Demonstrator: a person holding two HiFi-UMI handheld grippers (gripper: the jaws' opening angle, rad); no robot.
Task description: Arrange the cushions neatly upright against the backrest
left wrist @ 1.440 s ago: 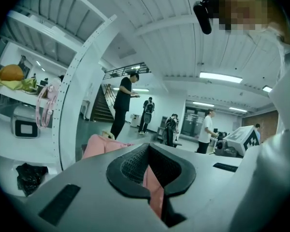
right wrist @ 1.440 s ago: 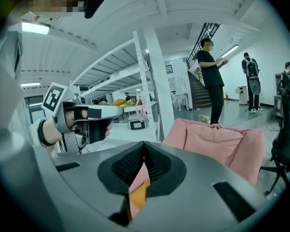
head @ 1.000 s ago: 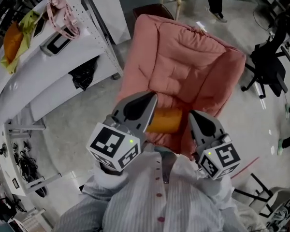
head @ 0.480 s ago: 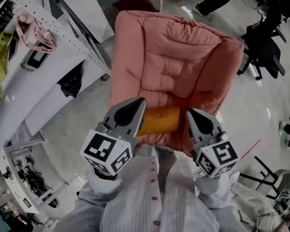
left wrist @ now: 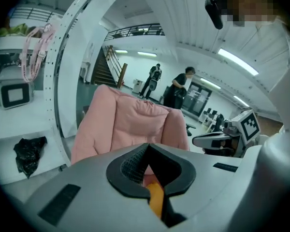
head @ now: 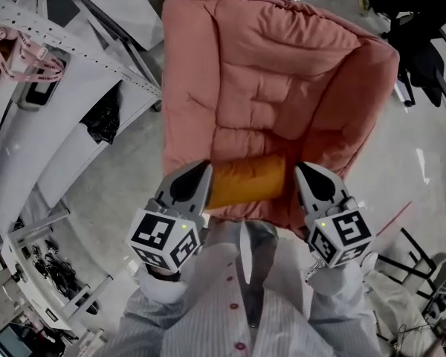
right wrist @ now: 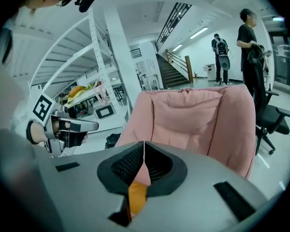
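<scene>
Our left tongs (head: 202, 175) and right tongs (head: 306, 177) are pinched closed on the ends of the orange cushion (head: 245, 181). It lies crosswise between them over the armchair (head: 184, 88) seat's front, with the backrest (head: 282, 50) straight ahead.

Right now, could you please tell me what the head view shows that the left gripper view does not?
Only the head view shows the whole orange cushion stretched between the left tongs and right tongs, each shut on one end, plus the person's striped shirt. Only the left gripper view shows two people standing and a staircase behind the chair. Both show the pink armchair and a black bag on the white shelving.
</scene>
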